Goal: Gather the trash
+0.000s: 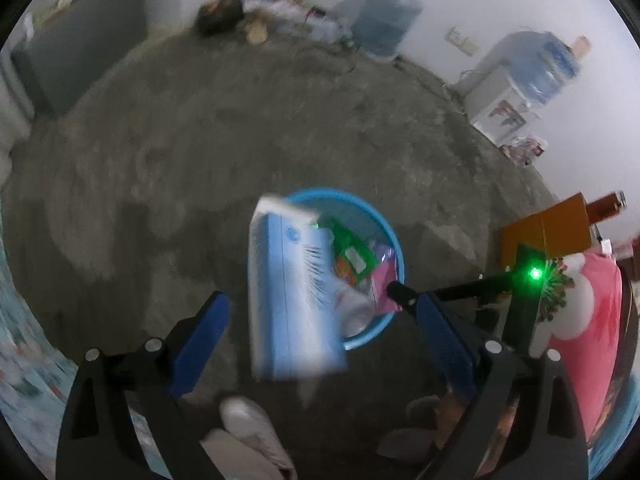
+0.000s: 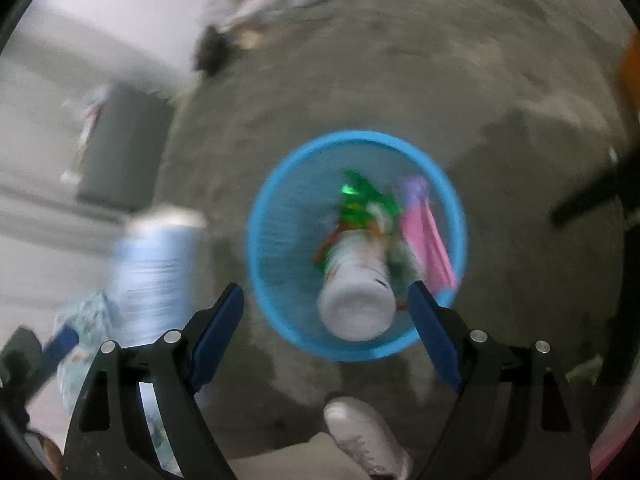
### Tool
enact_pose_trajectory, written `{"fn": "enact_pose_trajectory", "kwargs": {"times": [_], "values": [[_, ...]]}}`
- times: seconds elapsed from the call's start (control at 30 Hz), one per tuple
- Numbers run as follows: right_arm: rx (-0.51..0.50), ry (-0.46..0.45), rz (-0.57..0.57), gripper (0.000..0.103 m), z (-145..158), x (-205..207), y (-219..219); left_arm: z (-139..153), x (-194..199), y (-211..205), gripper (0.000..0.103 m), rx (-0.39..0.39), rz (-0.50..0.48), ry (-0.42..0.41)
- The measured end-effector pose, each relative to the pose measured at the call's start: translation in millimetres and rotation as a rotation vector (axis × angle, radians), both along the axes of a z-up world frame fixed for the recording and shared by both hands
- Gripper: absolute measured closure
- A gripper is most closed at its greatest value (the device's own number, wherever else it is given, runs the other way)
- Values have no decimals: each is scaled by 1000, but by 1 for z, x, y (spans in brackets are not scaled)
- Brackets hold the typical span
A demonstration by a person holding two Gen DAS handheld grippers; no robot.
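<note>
A blue plastic basket [image 1: 394, 248] [image 2: 276, 184] stands on the concrete floor. It holds a green wrapper [image 2: 360, 200], a pink packet [image 2: 430, 240] and a white bottle [image 2: 358, 304]. In the left wrist view my left gripper [image 1: 316, 300] is open, and a blurred light-blue carton [image 1: 288, 296] hangs between its spread fingers above the basket's near rim, touching neither. In the right wrist view my right gripper [image 2: 326, 292] is open and empty above the basket. The same carton [image 2: 154, 268] shows blurred at its left. The other gripper's dark body with a green light [image 1: 534, 274] shows at the right.
Large water jugs [image 1: 386, 12] and a dispenser [image 1: 500, 100] stand along the far wall beside a pile of clutter [image 1: 256, 12]. An orange box [image 1: 548, 228] and a pink cloth [image 1: 596, 304] lie at the right. A grey cabinet [image 2: 120, 148] stands left. A white shoe [image 2: 364, 436] is below.
</note>
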State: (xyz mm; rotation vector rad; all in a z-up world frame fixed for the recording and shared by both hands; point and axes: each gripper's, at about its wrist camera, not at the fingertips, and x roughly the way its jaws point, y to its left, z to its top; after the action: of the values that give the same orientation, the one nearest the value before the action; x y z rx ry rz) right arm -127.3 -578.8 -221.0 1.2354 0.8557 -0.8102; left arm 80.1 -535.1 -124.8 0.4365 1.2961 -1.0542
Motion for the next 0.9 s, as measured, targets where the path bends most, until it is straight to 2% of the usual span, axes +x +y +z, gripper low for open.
{"fn": "enact_pose_trajectory", "kwargs": {"times": [0.07,0.17,0.3,0.37,0.5,0.57,0.67,0.77,0.9], "values": [[10,-40,-37,23,0,-15,8,-4,-3,6,10,5,0,38],[-30,-35,-37,23,12,-28,26,5,-9,20,10,-10,-13,4],[-124,-12,4,23,39,-29,49,42,-17,50,10,-84,-22,-49],[-203,-8,48,22,62,-21,58,62,-22,68,10,-134,-20,-75],[-417,-10,134,8,123,-5,87,115,-28,122,8,-252,17,-142],[-561,-23,187,8,166,1,119,144,-31,158,6,-306,68,-200],[-705,-32,235,8,210,6,159,174,-35,208,5,-359,119,-239],[-845,-67,276,8,248,7,205,194,-40,258,6,-353,238,-335],[-990,-125,367,8,280,8,257,209,-47,320,5,-343,416,-474]]}}
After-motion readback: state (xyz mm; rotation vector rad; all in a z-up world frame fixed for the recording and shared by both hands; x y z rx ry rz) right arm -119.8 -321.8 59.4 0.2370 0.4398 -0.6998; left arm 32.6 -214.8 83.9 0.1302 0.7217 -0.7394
